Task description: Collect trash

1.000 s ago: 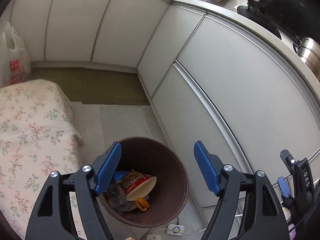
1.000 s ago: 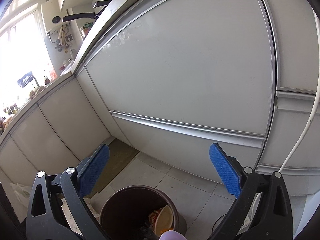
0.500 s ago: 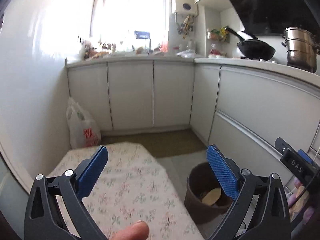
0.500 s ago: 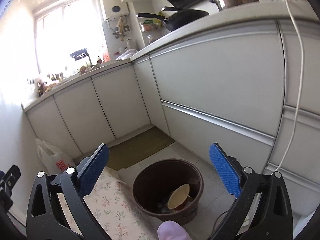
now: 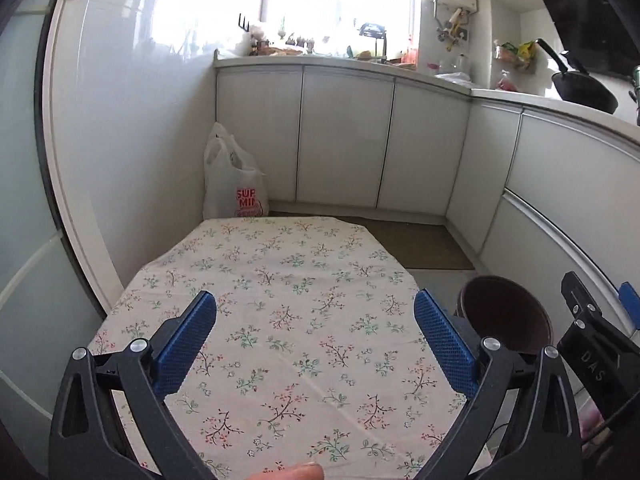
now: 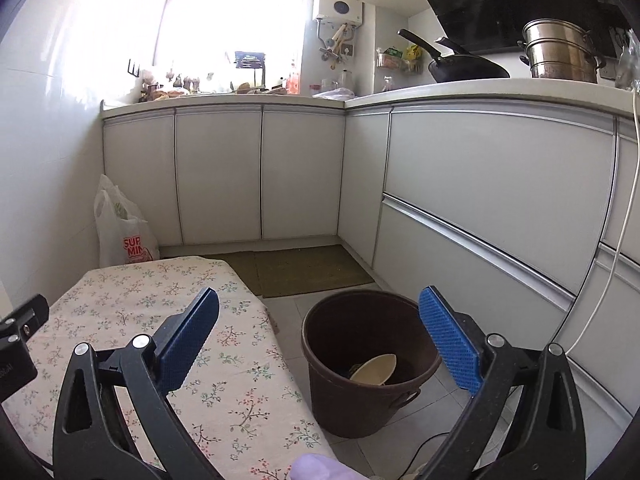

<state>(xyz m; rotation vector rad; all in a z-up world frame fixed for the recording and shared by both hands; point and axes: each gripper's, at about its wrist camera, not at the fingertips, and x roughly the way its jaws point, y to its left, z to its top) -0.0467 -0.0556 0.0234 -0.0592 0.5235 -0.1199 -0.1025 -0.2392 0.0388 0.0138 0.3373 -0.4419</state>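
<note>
My left gripper (image 5: 315,344) is hanging spread wide over the floral tablecloth (image 5: 288,280), pinching nothing. My right gripper (image 6: 319,340) is gaping too, straddling the table's right edge and the brown bin (image 6: 360,392) on the floor just beside it. Only the right view is showing the cup (image 6: 376,369) inside.

Bin (image 6: 366,364) right of table (image 6: 120,304), before cabinets (image 6: 496,184)
</note>
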